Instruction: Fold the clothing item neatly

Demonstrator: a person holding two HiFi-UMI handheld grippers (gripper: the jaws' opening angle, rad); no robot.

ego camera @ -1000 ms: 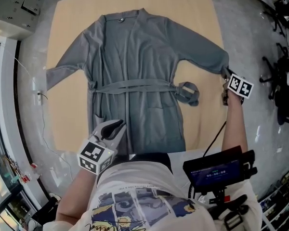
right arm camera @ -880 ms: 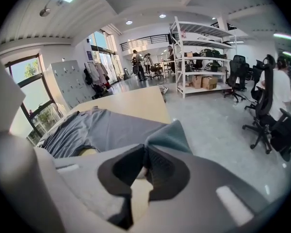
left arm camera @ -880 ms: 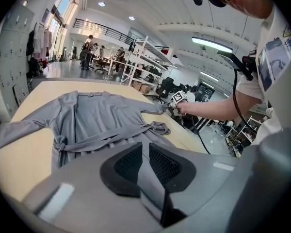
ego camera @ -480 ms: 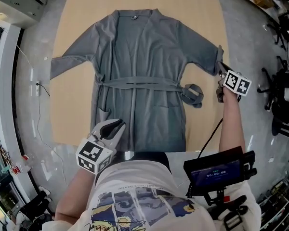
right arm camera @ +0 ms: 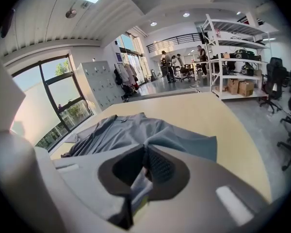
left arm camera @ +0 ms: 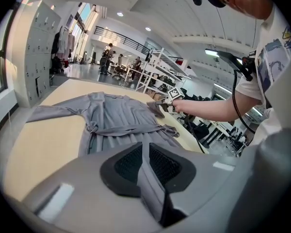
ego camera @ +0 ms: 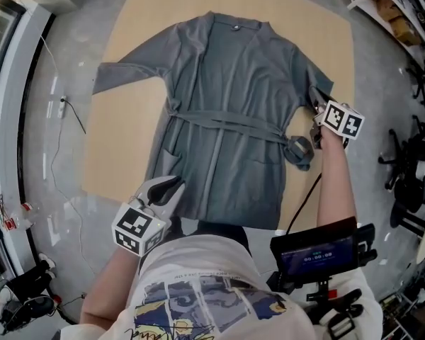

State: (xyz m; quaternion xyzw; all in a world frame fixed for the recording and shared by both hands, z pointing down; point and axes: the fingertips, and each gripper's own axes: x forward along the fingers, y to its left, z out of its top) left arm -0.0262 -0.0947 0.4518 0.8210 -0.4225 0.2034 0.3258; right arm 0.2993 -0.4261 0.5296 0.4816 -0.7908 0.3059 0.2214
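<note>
1. The grey robe (ego camera: 227, 105) lies spread on the tan tabletop (ego camera: 120, 161), collar at the far side
2. The left gripper (ego camera: 171, 186) is clenched on its near hem
3. The right gripper (ego camera: 316, 110) pinches the right sleeve (ego camera: 306, 73)

Robe (ego camera: 227, 105) was plain grey-blue. Table (ego camera: 124, 154) was pale tan, floor (ego camera: 49, 140) grey. Left hand-held gripper (ego camera: 171, 187), right hand-held gripper (ego camera: 316, 113) were light grey, pads (left arm camera: 131, 166) black. Cubes (ego camera: 136, 229) bore black-and-white squares. Shirt (ego camera: 212, 289) was white with blue-yellow print.

Bare surface (ego camera: 120, 147) lies open left of the robe (ego camera: 227, 112); right of it, a bunched belt end (ego camera: 299, 151) blocks the narrow strip.
</note>
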